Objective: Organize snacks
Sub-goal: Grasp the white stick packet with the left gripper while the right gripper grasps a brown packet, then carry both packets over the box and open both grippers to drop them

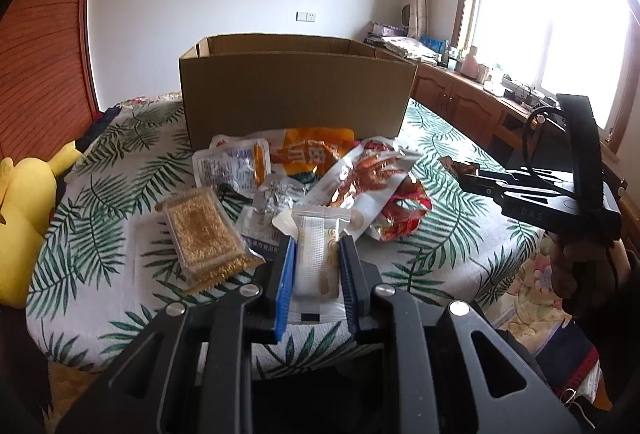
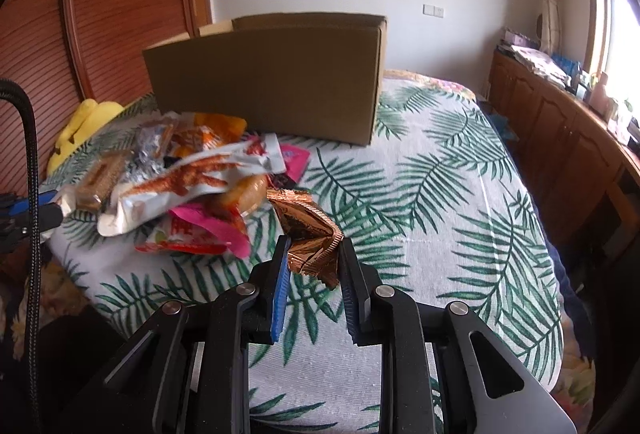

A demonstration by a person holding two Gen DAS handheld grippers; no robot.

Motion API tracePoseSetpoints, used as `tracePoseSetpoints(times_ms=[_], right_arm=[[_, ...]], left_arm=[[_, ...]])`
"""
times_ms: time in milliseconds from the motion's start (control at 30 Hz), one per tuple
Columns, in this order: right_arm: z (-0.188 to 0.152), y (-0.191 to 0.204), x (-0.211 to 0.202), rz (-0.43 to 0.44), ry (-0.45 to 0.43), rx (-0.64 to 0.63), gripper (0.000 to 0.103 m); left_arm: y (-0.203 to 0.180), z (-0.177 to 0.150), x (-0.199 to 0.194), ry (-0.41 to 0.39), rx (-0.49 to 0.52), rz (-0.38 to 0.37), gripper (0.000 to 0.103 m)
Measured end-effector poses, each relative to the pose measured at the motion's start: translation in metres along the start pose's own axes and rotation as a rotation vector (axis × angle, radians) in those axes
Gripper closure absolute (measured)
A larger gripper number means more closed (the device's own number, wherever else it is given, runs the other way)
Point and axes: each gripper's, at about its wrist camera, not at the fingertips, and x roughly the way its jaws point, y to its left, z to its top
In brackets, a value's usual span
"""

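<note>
My left gripper [image 1: 316, 250] is shut on a white snack packet [image 1: 318, 254], held just above the bed. In the right wrist view my right gripper [image 2: 314, 250] is shut on a crinkled copper foil packet [image 2: 308, 230]; the same gripper [image 1: 464, 176] shows at the right of the left wrist view with the foil packet [image 1: 458, 166] at its tip. A pile of snack packets [image 1: 304, 178] lies on the leaf-print bedspread [image 1: 448, 234]. Behind the pile stands an open cardboard box [image 1: 296, 90], also in the right wrist view [image 2: 272, 94]. A clear pack of golden biscuits [image 1: 204, 234] lies left of my left gripper.
A yellow plush toy [image 1: 24, 202] sits at the bed's left edge. A wooden headboard [image 1: 40, 54] rises on the left. Wooden cabinets [image 1: 460, 94] with clutter on top line the window side. The bedspread [image 2: 460, 214] lies bare right of the pile. A hand [image 1: 576, 266] holds the right gripper.
</note>
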Motion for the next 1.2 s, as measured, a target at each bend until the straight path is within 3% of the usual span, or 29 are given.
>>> tracePoseSetpoints(times_ms=[600,1200], right_arm=[[0.042,0.026,-0.028,0.054,-0.115,-0.032,0.081],[0.106,0.031,-0.005,0.093,-0.169,-0.055,0.081]], left_arm=[[0.009,0.049,-0.002,-0.085,0.012,0.028,0.083],[0.029,0.129,0.041,-0.137,0.041,0.031,0.083]])
